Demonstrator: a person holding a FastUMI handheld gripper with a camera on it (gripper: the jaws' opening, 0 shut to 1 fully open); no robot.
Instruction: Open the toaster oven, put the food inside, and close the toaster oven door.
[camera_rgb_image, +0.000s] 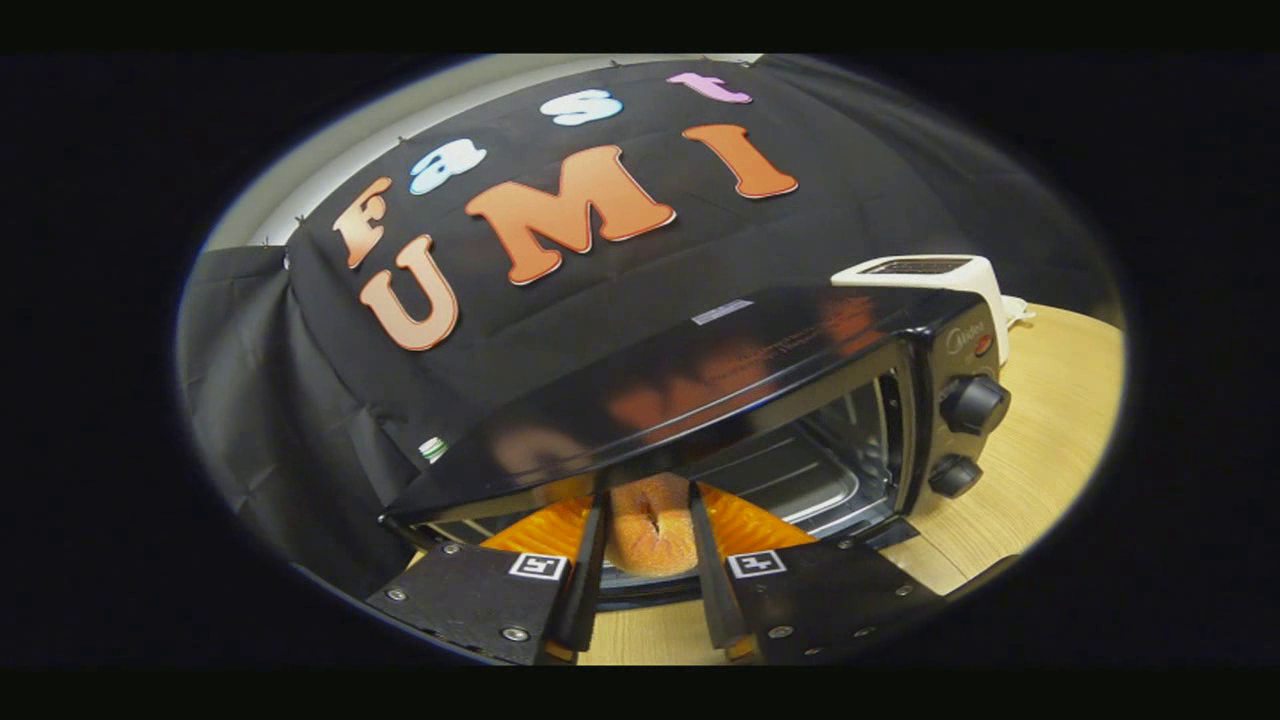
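the hand-held gripper (648, 560) pinches a round golden-brown bun (652, 530) over an orange ribbed plate (745, 525), and should slide it level into the open black toaster oven (800, 400) before releasing.

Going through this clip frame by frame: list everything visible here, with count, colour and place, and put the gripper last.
Black toaster oven with glossy top: 1, on the wooden table, door open, just ahead of the fingers.
Round black control knobs: 2, on the oven's panel, one above the other.
Metal wire rack: 1, silver, inside the oven.
Tan bread roll with a slit: 1, between the two fingers, at the oven's mouth.
Orange ridged plate: 1, under the roll.
White pop-up toaster: 1, beyond the oven.
Light wooden table: 1, under everything.
Black cloth wall: 1, behind the oven.
Gripper: 1, fingers on either side of the roll; contact looks likely but cannot be confirmed.
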